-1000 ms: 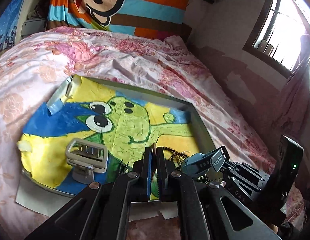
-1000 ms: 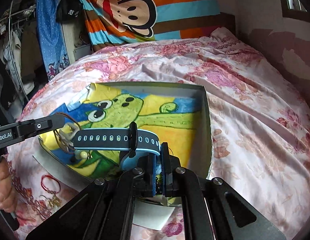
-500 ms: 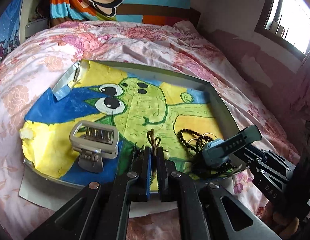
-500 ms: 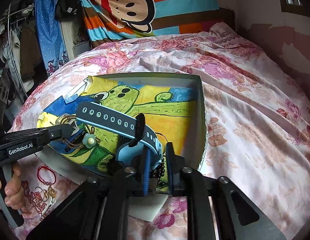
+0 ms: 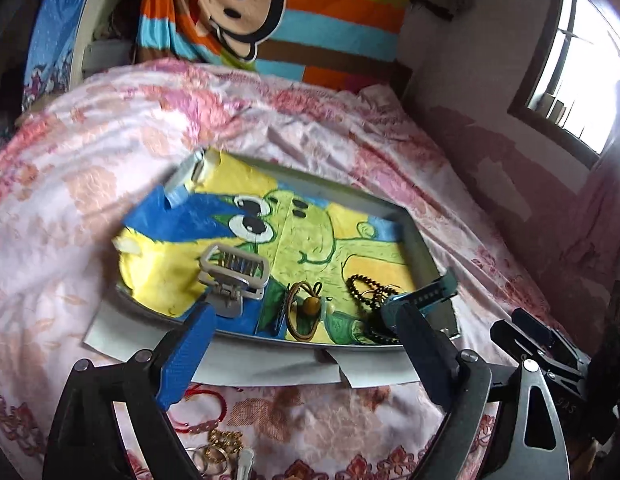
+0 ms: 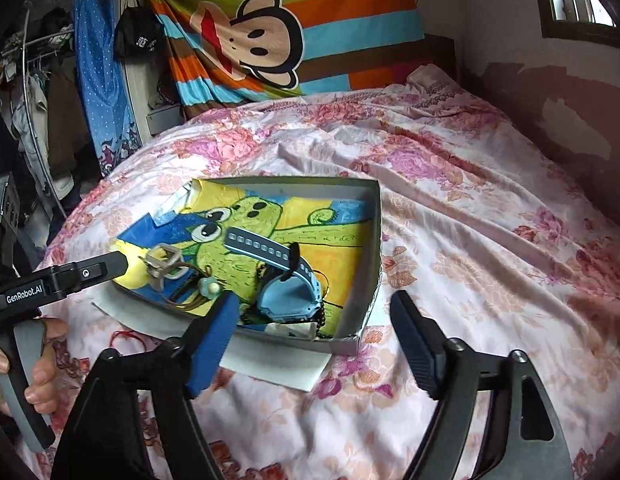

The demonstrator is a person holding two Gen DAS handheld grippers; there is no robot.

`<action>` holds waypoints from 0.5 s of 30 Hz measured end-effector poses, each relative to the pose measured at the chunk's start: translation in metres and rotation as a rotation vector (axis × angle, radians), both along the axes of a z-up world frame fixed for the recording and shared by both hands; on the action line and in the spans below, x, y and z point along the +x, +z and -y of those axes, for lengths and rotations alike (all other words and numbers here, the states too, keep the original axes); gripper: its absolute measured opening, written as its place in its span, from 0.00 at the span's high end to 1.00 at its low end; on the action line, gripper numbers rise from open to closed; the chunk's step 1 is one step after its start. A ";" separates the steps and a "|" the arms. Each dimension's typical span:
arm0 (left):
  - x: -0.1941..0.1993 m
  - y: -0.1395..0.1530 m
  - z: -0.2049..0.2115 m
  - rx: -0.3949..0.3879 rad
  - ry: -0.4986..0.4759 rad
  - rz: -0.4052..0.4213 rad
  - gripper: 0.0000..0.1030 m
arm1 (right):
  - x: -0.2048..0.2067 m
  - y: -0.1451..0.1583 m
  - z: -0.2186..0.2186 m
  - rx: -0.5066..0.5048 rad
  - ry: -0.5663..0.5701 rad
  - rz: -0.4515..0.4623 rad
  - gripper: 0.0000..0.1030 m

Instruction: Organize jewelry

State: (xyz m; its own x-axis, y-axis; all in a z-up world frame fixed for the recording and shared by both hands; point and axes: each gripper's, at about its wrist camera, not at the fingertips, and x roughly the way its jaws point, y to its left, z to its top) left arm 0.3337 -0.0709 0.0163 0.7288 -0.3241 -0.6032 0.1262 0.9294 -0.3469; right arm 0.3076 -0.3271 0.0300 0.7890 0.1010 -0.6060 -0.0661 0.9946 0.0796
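Observation:
A shallow grey box lined with a cartoon frog cloth lies on the bed. In it are a grey hair claw, a brown hair tie with a bead, a black bead bracelet and a blue smartwatch. My left gripper is open and empty at the box's near edge. My right gripper is open and empty just in front of the watch.
A red cord bracelet and gold rings or chains lie on the floral bedspread in front of the box. White paper sticks out from under the box. A striped monkey blanket hangs at the headboard.
Both grippers have opened and drawn back. The right one let go of the blue watch, which now rests in the box. The left one released the brown hair tie into the box.

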 end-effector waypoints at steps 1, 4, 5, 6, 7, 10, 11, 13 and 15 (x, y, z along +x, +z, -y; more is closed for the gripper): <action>-0.008 0.007 -0.001 0.015 0.003 0.022 0.10 | -0.006 0.005 -0.001 0.004 0.000 0.010 0.19; -0.043 0.032 -0.007 0.065 0.029 0.112 0.02 | -0.031 0.026 -0.005 0.030 0.005 0.066 0.12; -0.053 0.038 -0.010 0.078 0.045 0.138 0.00 | -0.040 0.032 -0.006 0.045 0.010 0.085 0.12; -0.066 0.047 -0.014 0.090 0.058 0.175 0.00 | -0.047 0.037 -0.007 0.062 0.019 0.102 0.11; -0.074 0.052 -0.018 0.095 0.059 0.193 0.00 | -0.058 0.043 -0.009 0.081 0.034 0.122 0.09; -0.105 0.068 -0.027 0.117 0.071 0.244 0.00 | -0.087 0.057 -0.017 0.098 0.061 0.183 0.01; -0.119 0.074 -0.031 0.122 0.080 0.259 0.00 | -0.097 0.061 -0.020 0.103 0.066 0.206 0.01; -0.140 0.080 -0.039 0.125 0.082 0.280 0.00 | -0.118 0.068 -0.025 0.125 0.078 0.241 0.01; -0.157 0.084 -0.045 0.132 0.084 0.298 0.00 | -0.138 0.073 -0.030 0.145 0.086 0.265 0.01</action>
